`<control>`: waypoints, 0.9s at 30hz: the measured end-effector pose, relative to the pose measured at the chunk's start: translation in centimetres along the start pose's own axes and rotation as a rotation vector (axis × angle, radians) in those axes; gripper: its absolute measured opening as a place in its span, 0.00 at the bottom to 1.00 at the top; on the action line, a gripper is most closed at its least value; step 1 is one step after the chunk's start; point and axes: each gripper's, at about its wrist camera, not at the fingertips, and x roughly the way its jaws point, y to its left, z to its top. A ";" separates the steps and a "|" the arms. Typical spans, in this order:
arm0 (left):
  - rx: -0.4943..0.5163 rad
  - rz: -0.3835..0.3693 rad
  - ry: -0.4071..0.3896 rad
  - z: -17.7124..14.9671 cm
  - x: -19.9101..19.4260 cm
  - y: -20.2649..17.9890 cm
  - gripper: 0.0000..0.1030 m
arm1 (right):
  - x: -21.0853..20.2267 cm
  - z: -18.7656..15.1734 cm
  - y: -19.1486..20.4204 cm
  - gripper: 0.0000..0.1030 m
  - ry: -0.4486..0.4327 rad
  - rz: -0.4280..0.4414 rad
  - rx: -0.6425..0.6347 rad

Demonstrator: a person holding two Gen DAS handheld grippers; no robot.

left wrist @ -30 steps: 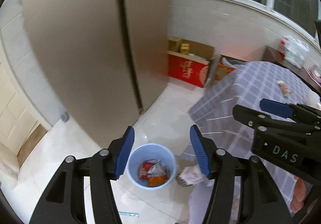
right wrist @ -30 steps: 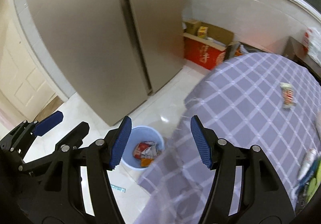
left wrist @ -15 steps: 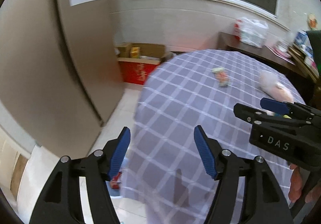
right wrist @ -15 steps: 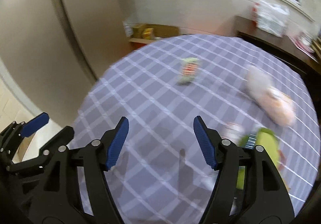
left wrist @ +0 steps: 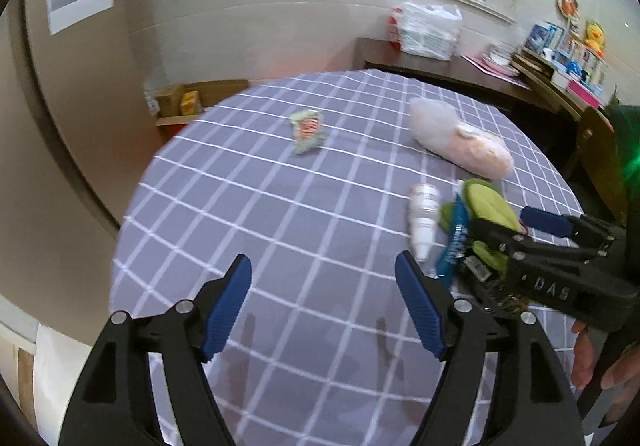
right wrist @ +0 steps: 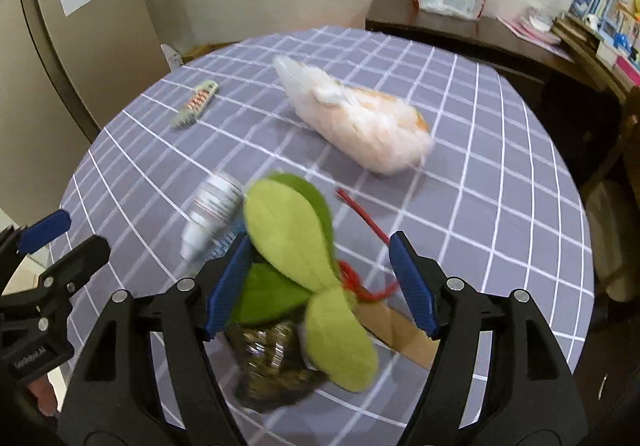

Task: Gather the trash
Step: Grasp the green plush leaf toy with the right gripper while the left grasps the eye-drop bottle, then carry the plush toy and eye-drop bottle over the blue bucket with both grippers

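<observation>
A round table under a grey checked cloth (left wrist: 280,214) carries the litter. A crumpled small wrapper (left wrist: 306,130) (right wrist: 195,104) lies far left, a clear plastic bag (left wrist: 460,142) (right wrist: 360,122) with pale orange contents farther right. A white little bottle (left wrist: 422,218) (right wrist: 212,214) rests beside a green leaf-shaped felt piece (left wrist: 486,202) (right wrist: 288,230), a dark foil wrapper (right wrist: 272,362) and a red string (right wrist: 362,214). My left gripper (left wrist: 322,266) hangs over bare cloth, jaws opening, nothing between them. My right gripper (right wrist: 320,246) (left wrist: 544,246) hovers over the green piece, jaws closing, pads not pressing it.
A tall beige fridge (left wrist: 40,166) stands left of the table. Cardboard boxes (left wrist: 188,102) sit on the floor behind it. A dark sideboard (left wrist: 440,62) along the wall bears a plastic bag (left wrist: 428,30). A wooden chair (right wrist: 612,226) is at the right. A hand (left wrist: 600,366) holds the right gripper.
Both views swung right, from the fridge and the blue bin on the floor to the tabletop. The bin left view. The right gripper now hangs over the green piece.
</observation>
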 end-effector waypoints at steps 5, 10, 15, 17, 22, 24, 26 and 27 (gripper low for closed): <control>0.023 -0.018 0.021 0.3 1.1 -1.7 0.71 | -0.1 0.0 -0.6 0.21 -0.013 0.013 0.009; 0.032 -0.044 0.029 1.3 2.1 -3.0 0.73 | -1.2 1.0 -1.7 0.20 -0.049 0.039 0.027; 0.024 -0.057 0.060 2.6 4.1 -3.8 0.73 | -3.2 2.4 -3.2 0.19 -0.105 0.037 0.046; 0.028 -0.050 0.071 2.9 4.8 -4.1 0.73 | -3.9 2.7 -3.9 0.19 -0.120 0.038 0.056; 0.029 -0.075 0.103 3.2 6.2 -4.7 0.31 | -5.1 3.6 -5.5 0.19 -0.144 0.039 0.076; 0.033 -0.058 0.094 3.2 6.3 -4.6 0.24 | -5.1 3.7 -6.0 0.19 -0.143 0.047 0.083; 0.033 -0.072 0.091 3.3 6.1 -4.6 0.24 | -5.0 3.8 -6.2 0.18 -0.136 0.052 0.092; 0.028 -0.080 0.087 3.3 5.9 -4.4 0.24 | -4.9 3.8 -6.3 0.18 -0.134 0.055 0.095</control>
